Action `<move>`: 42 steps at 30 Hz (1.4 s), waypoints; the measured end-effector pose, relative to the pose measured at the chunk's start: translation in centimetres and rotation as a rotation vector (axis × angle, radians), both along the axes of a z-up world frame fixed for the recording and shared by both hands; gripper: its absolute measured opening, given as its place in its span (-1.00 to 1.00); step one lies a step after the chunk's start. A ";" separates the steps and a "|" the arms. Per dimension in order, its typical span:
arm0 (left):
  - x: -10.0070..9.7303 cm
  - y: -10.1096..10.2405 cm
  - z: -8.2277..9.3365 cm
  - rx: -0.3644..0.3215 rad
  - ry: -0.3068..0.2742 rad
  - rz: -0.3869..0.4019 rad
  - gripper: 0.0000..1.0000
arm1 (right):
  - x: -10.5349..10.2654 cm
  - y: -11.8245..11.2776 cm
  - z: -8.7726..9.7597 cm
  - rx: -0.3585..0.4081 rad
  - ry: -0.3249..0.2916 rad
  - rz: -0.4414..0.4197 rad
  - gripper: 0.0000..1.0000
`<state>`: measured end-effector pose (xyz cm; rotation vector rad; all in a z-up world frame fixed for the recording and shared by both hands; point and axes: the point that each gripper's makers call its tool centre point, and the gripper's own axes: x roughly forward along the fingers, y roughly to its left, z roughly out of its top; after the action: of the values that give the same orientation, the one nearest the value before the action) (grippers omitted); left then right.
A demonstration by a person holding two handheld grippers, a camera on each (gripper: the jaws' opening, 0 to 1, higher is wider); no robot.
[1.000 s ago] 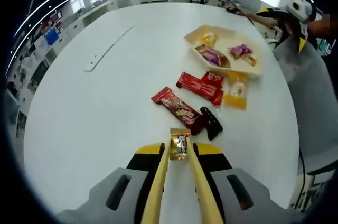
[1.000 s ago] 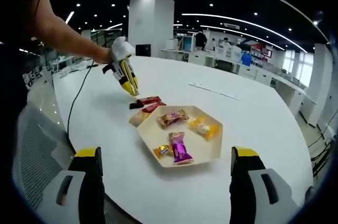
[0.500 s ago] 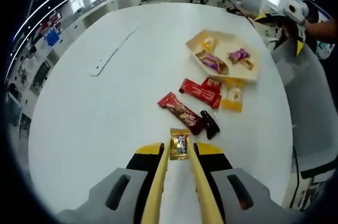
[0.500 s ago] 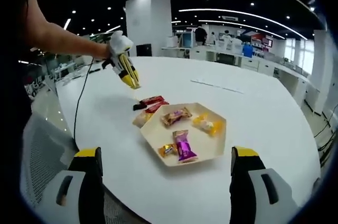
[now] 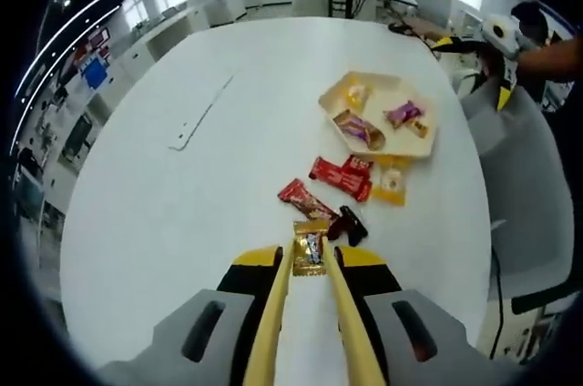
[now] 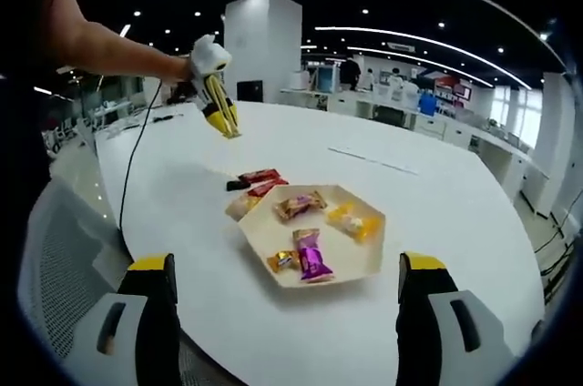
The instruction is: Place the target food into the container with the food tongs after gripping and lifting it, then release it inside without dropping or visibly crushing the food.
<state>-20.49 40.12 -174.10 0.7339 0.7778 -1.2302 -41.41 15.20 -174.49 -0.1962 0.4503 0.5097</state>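
Presently, findings run from largest item to smallest, each placed against the tray.

Table (image 5: 182, 204): white, rounded top; carries the tray and the loose wrapped sweets; a flat white strip (image 5: 200, 113) lies on it well apart from the tray.

Chair (image 6: 68, 259): grey mesh back, at the table edge near the tray in the right gripper view.

Tray (image 5: 426, 134): pale, six-sided, shallow; seated flat on the table. Seen also in the right gripper view (image 6: 364, 263).

Tray contents: four wrapped sweets, namely a purple one (image 6: 308, 261), a small orange one (image 6: 279, 261) just beside it, a brown one (image 6: 301, 206) and a yellow one (image 6: 352, 218).

Loose sweets beside the tray: two red bars (image 5: 342, 177) (image 5: 305, 199), a yellow packet (image 5: 392, 184) touching the tray's edge, and a dark piece (image 5: 351, 225) farthest out.

Left gripper (image 5: 310, 254): raised above the table, well apart from the tray; carries yellow tongs (image 5: 273, 322), tips drawn close on the gold sweet. Seen in the right gripper view (image 6: 223, 117) in a person's hand, high beyond the tray.

Gold sweet (image 5: 310, 248): task item; pinched between the tong tips, clear of the table, not in the tray; wrapper looks uncrushed.

Right gripper (image 6: 287, 313): jaws spread wide, nothing between them, near the tray.
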 end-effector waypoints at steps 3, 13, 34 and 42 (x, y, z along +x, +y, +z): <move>-0.1 -0.1 0.3 0.002 -0.006 -0.003 -0.62 | -0.2 0.5 0.0 -0.012 -0.010 0.025 0.99; -1.0 -0.8 1.6 -0.005 -0.014 -0.005 -0.63 | 0.0 0.3 0.6 0.000 -0.032 0.020 0.96; -2.4 -5.4 3.2 -0.021 -0.042 -0.059 -0.65 | -0.1 0.3 1.0 -0.006 -0.056 0.021 0.98; -3.0 -8.6 3.5 -0.039 -0.040 -0.094 -0.65 | 0.0 0.1 1.1 0.000 -0.061 0.009 0.99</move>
<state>-23.45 31.49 -170.64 0.7678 0.6906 -1.3080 -41.39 15.25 -173.37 -0.2132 0.3898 0.5117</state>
